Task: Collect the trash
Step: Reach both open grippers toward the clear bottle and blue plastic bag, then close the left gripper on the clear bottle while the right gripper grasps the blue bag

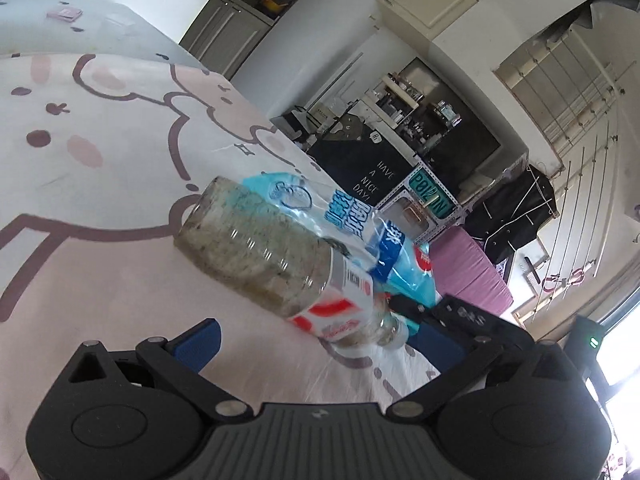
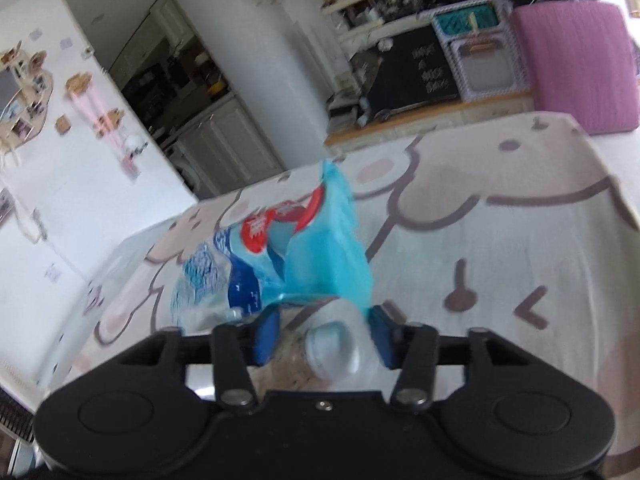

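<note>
A clear plastic bottle point(image 1: 276, 256) with a red and white label and grimy inside lies across the pink cartoon-print tablecloth point(image 1: 100, 184). A crumpled blue plastic bag point(image 1: 344, 220) lies behind it. My left gripper point(image 1: 316, 344) is open, its blue pads on either side of the bottle's neck, not touching. In the right wrist view my right gripper point(image 2: 324, 336) is shut on the bottle's neck; the white cap point(image 2: 330, 344) points at the camera. The blue bag point(image 2: 296, 256) stands just beyond the fingers. The right gripper's black body point(image 1: 472, 316) shows in the left wrist view.
The table's far edge point(image 2: 440, 128) runs close behind the bag. A pink cushion point(image 2: 576, 68) sits beyond the table corner. A black chalkboard sign point(image 1: 364, 164) and a shelf unit stand further back. Cabinets point(image 2: 216, 144) line the wall.
</note>
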Demonstrator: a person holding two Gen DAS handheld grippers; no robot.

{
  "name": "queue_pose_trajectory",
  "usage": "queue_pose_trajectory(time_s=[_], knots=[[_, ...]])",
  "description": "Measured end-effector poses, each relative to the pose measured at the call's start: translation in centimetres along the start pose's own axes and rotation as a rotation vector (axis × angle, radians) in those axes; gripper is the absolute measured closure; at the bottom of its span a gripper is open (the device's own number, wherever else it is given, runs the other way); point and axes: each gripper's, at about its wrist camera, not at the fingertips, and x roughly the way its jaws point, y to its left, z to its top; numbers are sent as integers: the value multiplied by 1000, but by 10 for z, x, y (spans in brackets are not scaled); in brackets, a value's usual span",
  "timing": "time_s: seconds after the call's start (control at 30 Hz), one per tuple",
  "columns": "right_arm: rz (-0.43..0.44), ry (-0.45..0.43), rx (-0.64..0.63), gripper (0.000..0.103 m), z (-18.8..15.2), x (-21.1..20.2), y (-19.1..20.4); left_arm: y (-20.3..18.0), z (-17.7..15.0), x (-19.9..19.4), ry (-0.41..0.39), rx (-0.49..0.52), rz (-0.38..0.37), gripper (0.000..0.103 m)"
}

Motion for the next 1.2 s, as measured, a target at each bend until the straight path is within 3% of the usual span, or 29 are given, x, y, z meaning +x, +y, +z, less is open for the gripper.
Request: queue_pose_trajectory(time_s=[0.3,0.43,0.5,0.6,0.77,0.83,0.93,0.97,1.07,1.2], knots=[[166,183,-146,65,-27,-35,24,9,9,3,-25,-52,49,0],[309,284,-180,69,-42,-43,44,11,18,2,-36,-41,87,0],[336,296,-233,69,-48,-49,57,11,27,4,-39,-21,117,0],[331,263,-286,69,-49,-62,69,9,44,13,-29,8,167,0],[279,102,-321,68,-29,-83,68,1,65,40,20,-17,202,0],[227,40,-333,65,-18,-84,65,-6,67,53,35,11,259,0],[147,-61,-353,32,-2,-73,59,-17,63,70,41,113,355,0],[130,-80,-381,31,2,-68,58,-18,62,72,44,125,359,0],[135,-48,-453,32,16,-44,58,-15,60,79,56,128,357,0],[173,42,-457,32,25,-15,57,-9,65,85,62,108,338,0]])
